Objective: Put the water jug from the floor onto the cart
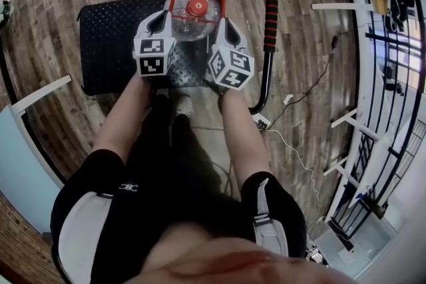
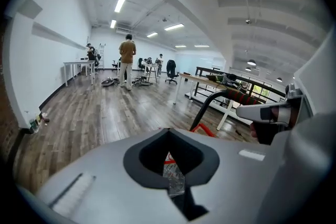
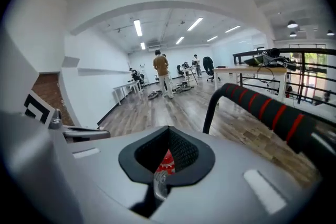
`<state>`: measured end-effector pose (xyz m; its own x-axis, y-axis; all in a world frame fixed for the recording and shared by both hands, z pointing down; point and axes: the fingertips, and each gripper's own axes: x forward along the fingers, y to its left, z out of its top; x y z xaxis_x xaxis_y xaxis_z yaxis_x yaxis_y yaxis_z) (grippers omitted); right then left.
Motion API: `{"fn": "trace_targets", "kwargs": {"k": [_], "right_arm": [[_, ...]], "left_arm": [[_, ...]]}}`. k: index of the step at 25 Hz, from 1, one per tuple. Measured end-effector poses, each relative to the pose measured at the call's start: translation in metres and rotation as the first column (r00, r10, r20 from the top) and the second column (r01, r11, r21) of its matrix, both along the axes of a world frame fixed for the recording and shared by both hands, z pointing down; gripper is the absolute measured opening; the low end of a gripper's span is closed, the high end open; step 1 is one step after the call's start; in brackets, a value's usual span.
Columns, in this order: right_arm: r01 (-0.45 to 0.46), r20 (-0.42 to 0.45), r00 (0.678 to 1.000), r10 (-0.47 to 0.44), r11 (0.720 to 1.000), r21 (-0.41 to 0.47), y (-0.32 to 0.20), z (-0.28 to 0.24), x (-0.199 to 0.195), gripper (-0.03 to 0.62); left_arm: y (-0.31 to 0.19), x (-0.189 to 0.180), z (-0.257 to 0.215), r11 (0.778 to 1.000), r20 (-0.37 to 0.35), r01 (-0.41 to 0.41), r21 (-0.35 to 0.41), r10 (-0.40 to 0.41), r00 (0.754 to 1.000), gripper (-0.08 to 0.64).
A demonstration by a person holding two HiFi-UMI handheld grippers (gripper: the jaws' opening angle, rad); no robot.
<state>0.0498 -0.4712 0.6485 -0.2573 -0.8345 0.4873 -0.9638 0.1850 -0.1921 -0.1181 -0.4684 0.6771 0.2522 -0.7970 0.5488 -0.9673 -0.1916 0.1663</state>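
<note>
The water jug [image 1: 193,22] is clear plastic with a red cap [image 1: 196,7] and a red carry handle. It sits between my two grippers over the black cart deck [image 1: 110,43]; whether it touches the deck I cannot tell. My left gripper [image 1: 162,18] presses its left shoulder and my right gripper [image 1: 225,24] its right. Both have their jaws shut. In the left gripper view, crinkled jug plastic [image 2: 175,178] shows through the notch of the closed left gripper [image 2: 170,165]. In the right gripper view, the cap [image 3: 167,160] shows through the notch of the right gripper [image 3: 160,180].
The cart's black push handle with red grip bands [image 1: 269,16] rises just right of the jug. A cable and power strip [image 1: 261,120] lie on the wood floor by my right foot. White table legs and a railing stand at the right. People [image 2: 126,60] stand far down the room.
</note>
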Motion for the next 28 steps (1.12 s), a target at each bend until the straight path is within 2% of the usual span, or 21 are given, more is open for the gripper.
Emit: {"fn": "trace_targets", "kwargs": {"k": [7, 13, 17, 20, 23, 25, 28], "right_arm": [[0.049, 0.052, 0.997, -0.054, 0.994, 0.098, 0.041, -0.077, 0.001, 0.012], [0.053, 0.107, 0.991, -0.075, 0.980, 0.193, 0.061, -0.151, -0.001, 0.012], [0.052, 0.126, 0.988, -0.087, 0.963, 0.263, 0.072, -0.202, 0.002, 0.012], [0.053, 0.130, 0.987, -0.097, 0.949, 0.310, 0.078, -0.233, -0.001, 0.012], [0.068, 0.088, 0.991, -0.105, 0.933, 0.352, 0.083, -0.255, -0.008, 0.012], [0.088, 0.061, 0.991, -0.119, 0.926, 0.368, 0.088, -0.264, -0.015, 0.012], [0.102, 0.075, 0.987, -0.139, 0.924, 0.369, 0.098, -0.270, -0.023, 0.012]], "left_arm": [[0.044, 0.008, -0.074, 0.999, 0.023, 0.023, 0.032, -0.024, 0.999, 0.000], [0.068, 0.022, -0.163, 0.989, 0.077, 0.012, 0.148, -0.023, 0.997, 0.000], [0.081, 0.030, -0.216, 0.980, 0.075, 0.003, 0.200, -0.018, 0.997, 0.000], [0.086, 0.029, -0.233, 0.977, 0.071, -0.002, 0.215, -0.014, 0.997, 0.000], [0.088, 0.026, -0.245, 0.972, 0.090, -0.011, 0.236, -0.011, 0.996, 0.000], [0.094, 0.027, -0.258, 0.968, 0.105, -0.014, 0.249, -0.013, 0.994, 0.000], [0.101, 0.026, -0.266, 0.967, 0.106, -0.012, 0.253, -0.015, 0.994, 0.000]]}}
